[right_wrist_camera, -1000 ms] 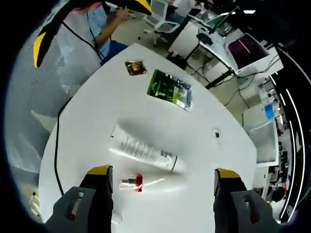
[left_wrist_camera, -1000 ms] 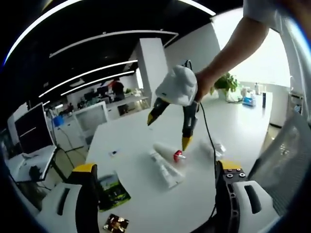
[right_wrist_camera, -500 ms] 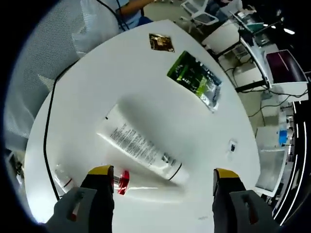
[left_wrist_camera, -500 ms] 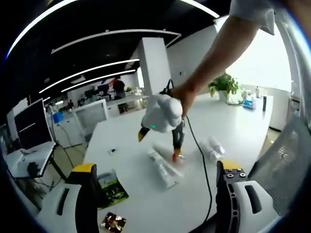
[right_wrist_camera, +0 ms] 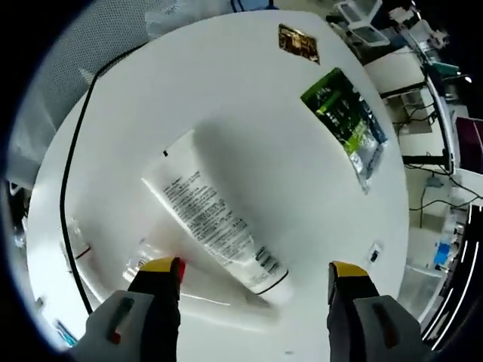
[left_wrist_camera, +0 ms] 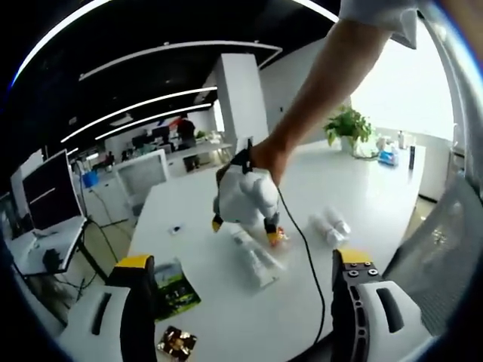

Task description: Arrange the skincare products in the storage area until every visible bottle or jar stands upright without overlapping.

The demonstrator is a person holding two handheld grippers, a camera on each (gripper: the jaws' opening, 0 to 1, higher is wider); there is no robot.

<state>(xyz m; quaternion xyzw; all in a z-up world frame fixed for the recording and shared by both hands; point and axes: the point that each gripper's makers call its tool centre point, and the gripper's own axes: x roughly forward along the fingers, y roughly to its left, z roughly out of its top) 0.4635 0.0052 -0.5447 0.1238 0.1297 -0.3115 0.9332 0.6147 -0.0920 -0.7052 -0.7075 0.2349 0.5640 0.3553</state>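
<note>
Skincare items lie flat on the round white worktop (right_wrist_camera: 249, 113). In the right gripper view, the long white squeeze tube with black print (right_wrist_camera: 215, 226) runs from 11 to 5 o'clock, its cap end between the right gripper (right_wrist_camera: 253, 273), whose jaws stand apart. A small clear bottle with a red collar (right_wrist_camera: 162, 265) lies touching the left jaw. A green foil sachet (right_wrist_camera: 347, 124) sits at 1 o'clock. In the left gripper view, the left gripper (left_wrist_camera: 240, 265) is spread wide, holding nothing.
</note>
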